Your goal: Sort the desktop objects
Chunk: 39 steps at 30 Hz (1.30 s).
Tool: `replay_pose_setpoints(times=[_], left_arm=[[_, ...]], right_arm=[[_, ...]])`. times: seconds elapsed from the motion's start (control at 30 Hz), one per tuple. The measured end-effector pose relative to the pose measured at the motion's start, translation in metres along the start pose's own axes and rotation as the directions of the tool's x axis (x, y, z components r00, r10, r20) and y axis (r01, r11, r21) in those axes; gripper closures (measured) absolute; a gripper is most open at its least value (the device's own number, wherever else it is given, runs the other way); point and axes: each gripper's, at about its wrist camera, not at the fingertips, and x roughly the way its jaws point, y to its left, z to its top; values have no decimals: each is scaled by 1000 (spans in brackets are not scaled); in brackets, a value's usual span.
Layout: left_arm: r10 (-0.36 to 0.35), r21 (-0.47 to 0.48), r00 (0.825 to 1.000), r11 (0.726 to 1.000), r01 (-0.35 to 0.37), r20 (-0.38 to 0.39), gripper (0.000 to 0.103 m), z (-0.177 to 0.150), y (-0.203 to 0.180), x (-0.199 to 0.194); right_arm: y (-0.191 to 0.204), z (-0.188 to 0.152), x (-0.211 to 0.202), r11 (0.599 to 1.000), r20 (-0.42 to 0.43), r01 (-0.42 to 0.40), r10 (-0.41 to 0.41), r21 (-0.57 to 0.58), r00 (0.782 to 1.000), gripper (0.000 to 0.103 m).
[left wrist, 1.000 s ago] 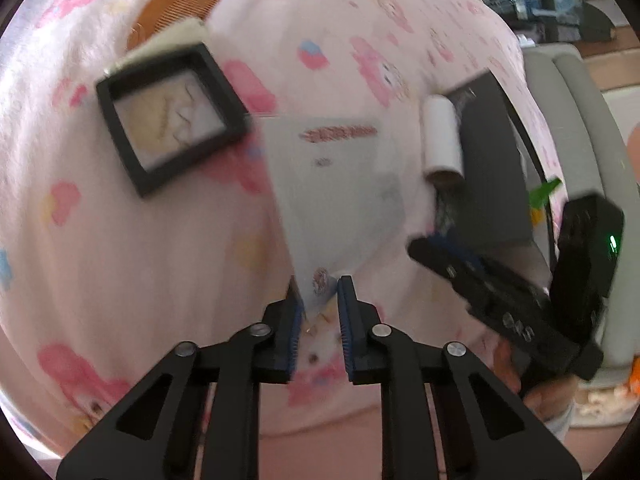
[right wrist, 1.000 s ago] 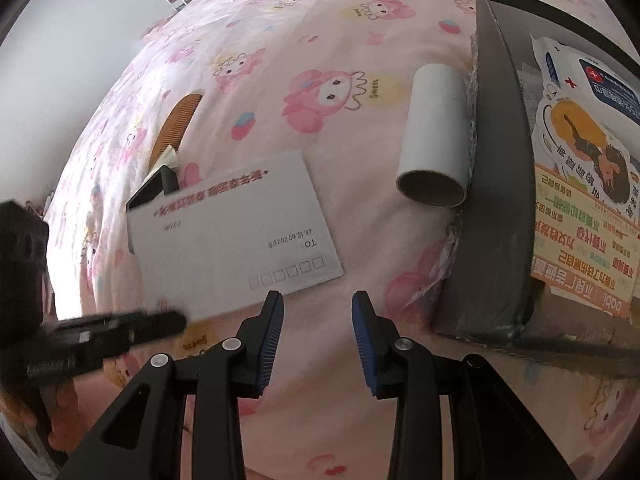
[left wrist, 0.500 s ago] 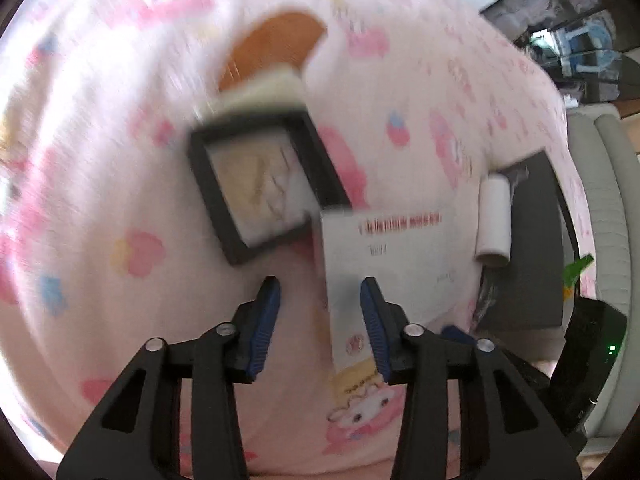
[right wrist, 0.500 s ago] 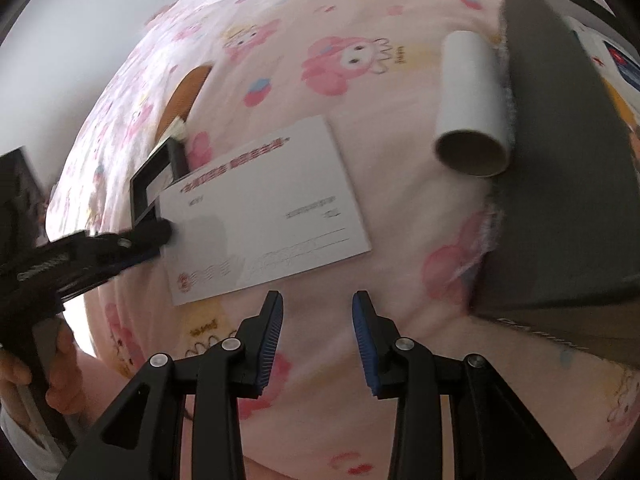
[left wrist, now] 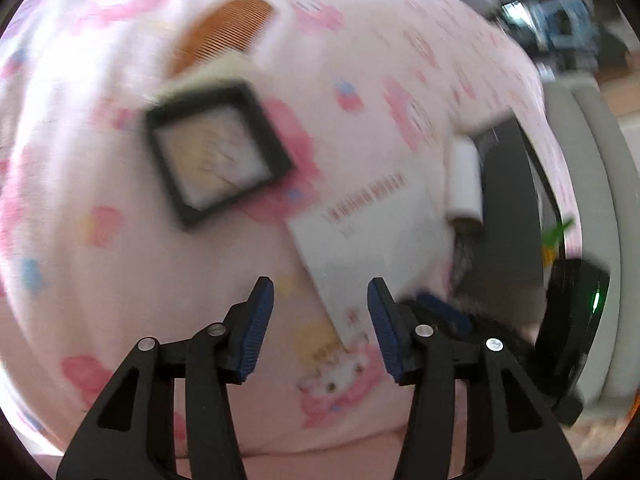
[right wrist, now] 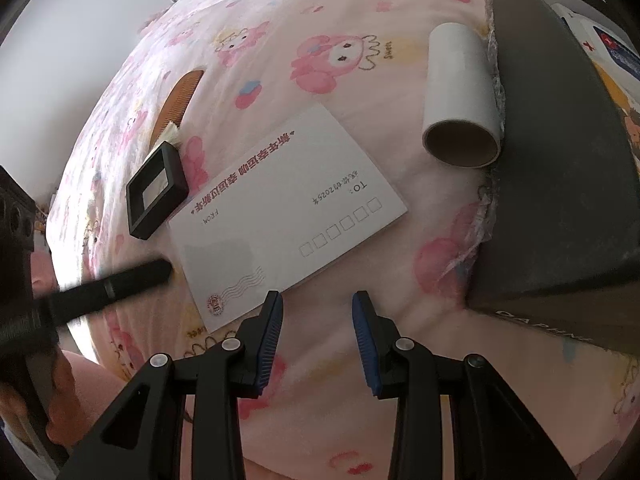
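A white envelope (right wrist: 288,216) with red print lies flat on the pink cartoon-print cloth; it also shows in the left wrist view (left wrist: 368,236). My left gripper (left wrist: 320,320) is open and empty, just short of the envelope's near corner. My right gripper (right wrist: 317,336) is open and empty, just short of the envelope's near edge. A small black square box (right wrist: 157,190) lies left of the envelope, also in the left wrist view (left wrist: 216,156). A white roll (right wrist: 462,96) lies against a dark box (right wrist: 560,168), also in the left wrist view (left wrist: 464,184).
A brown comb (left wrist: 224,32) lies beyond the black box, also in the right wrist view (right wrist: 176,104). The dark box holds printed packets (right wrist: 616,80). The left gripper's finger (right wrist: 112,284) shows at the envelope's left corner. A grey sofa (left wrist: 592,160) stands past the cloth's right edge.
My left gripper let go of the envelope, opened and drew back. The envelope now lies flat on the cloth. My right gripper stayed open and shifted slightly.
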Motion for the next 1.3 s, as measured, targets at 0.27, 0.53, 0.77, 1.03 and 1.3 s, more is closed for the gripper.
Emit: replay_pose_setpoints(times=[0.27, 0.53, 0.77, 1.03, 1.3], left_arm=[[-11, 18, 999, 1000, 10, 41, 71, 26, -14, 10], [61, 13, 998, 998, -62, 19, 71, 28, -27, 40], [-57, 78, 993, 995, 65, -108, 60, 5, -39, 42], [-26, 35, 999, 999, 28, -45, 55, 17, -34, 49], [-71, 92, 994, 993, 79, -78, 53, 7, -53, 56]], right_arm=[[1, 4, 4, 1000, 18, -27, 27, 6, 999, 71], [4, 3, 5, 999, 45, -31, 31, -8, 998, 71], [-1, 1, 1, 999, 49, -33, 32, 23, 998, 71], [0, 3, 6, 1000, 49, -11, 11, 12, 999, 71], [5, 3, 8, 1000, 48, -10, 10, -7, 999, 65]])
